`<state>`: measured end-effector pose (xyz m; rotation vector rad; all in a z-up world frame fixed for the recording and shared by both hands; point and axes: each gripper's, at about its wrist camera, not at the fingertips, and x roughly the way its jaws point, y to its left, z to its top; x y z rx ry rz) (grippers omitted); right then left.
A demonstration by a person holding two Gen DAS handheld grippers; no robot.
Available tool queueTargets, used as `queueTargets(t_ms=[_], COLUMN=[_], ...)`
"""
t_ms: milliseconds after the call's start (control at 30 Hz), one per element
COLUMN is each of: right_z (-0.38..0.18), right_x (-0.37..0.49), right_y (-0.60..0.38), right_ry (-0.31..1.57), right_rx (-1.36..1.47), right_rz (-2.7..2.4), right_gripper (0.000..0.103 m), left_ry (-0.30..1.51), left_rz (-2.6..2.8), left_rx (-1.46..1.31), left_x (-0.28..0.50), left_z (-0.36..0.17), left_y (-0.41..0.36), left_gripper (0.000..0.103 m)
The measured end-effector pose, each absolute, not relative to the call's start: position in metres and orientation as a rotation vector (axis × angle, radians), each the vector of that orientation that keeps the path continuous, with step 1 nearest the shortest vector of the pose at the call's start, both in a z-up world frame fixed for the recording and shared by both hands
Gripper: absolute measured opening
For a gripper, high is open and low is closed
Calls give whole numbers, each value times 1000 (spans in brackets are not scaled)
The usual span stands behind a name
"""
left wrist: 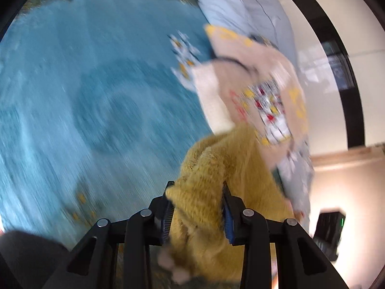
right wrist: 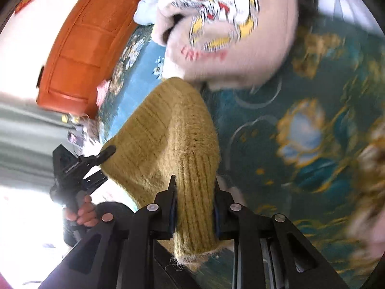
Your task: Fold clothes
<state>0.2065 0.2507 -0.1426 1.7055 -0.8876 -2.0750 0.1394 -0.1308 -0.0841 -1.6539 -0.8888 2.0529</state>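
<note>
A fuzzy mustard-yellow knit sweater (left wrist: pixel 216 180) is held up off a teal bed cover by both grippers. My left gripper (left wrist: pixel 197 187) is shut on a bunched edge of it. My right gripper (right wrist: pixel 194 183) is shut on a ribbed part of the same yellow sweater (right wrist: pixel 166 134), which hangs down between its fingers. The left gripper (right wrist: pixel 105 153) also shows in the right wrist view, held by a hand at the sweater's far edge. A beige top with a cartoon print (left wrist: pixel 262 101) (right wrist: pixel 228 33) lies on the bed beyond the sweater. Both views are motion-blurred.
The teal patterned bed cover (left wrist: pixel 96 96) (right wrist: pixel 300 132) spreads beneath. A light blue-grey garment (left wrist: pixel 240 7) lies at the far edge. An orange padded headboard (right wrist: pixel 84 48) stands behind the bed. A dark device (left wrist: pixel 328 231) sits on the floor by a white wall.
</note>
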Motion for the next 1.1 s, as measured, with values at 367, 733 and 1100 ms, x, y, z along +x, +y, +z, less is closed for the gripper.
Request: queueTargets(t_ms=[367, 733, 1100], right_z=[-136, -133, -157], right_x=[173, 190, 281], right_y=[300, 326, 295], right_ry=[-630, -650, -846], right_rx=[1799, 1745, 1731], right_rz=[-2155, -2334, -2217], right_gripper=[24, 50, 62], left_ry=[-763, -629, -453], left_rz=[2020, 2099, 1878], left_rx=[-1760, -1691, -1837], left_x=[132, 105, 67], left_z=[-125, -119, -169], left_y=[-107, -109, -56], left_gripper=[39, 71, 80])
